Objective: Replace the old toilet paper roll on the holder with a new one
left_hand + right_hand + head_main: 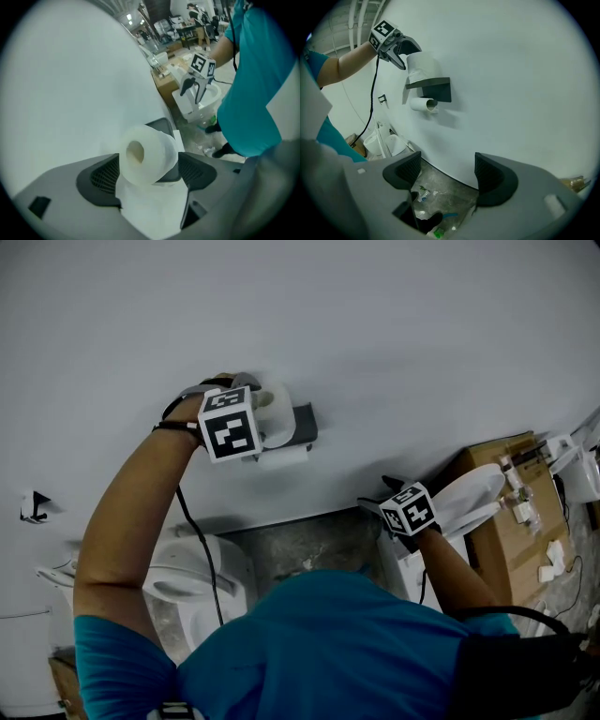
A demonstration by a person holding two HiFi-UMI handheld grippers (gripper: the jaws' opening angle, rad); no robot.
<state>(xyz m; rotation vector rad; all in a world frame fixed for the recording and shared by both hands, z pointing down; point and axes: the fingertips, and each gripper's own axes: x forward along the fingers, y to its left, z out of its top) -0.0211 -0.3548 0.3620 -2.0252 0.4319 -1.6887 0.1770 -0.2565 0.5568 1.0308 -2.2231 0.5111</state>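
- Grey-bodied left hand-held gripper (149, 168): jaws spread wide, one dark pad on each side of the new roll (145, 154). Neither pad is seen to press it. A loose sheet hangs down between the jaws.
- New roll: white and full, resting on the flat top of the holder (433, 86), core end facing the gripper. It is judged to be parked there to free the gripper for work at the spindle beneath.
- Holder: dark, fixed to the wall (511, 70), with a shelf above and a spindle below.
- Old roll (423, 104): thin and nearly spent as far as can be told, on the spindle just under the shelf. It is not yet taken off, so the swap is judged to be at an early stage.
- Right hand-held gripper (445, 176): jaws apart with nothing between them. It is held low, well apart from the holder and aimed at the foot of the wall, judged to be waiting.
- Edges: the shelf's lip is the only check on the new roll, so a knock from below could tip it off.
- Open room: bare wall lies all round the holder, leaving a free approach from below and from the right. The toilet (192, 582) and the littered floor (436, 197) are well below.
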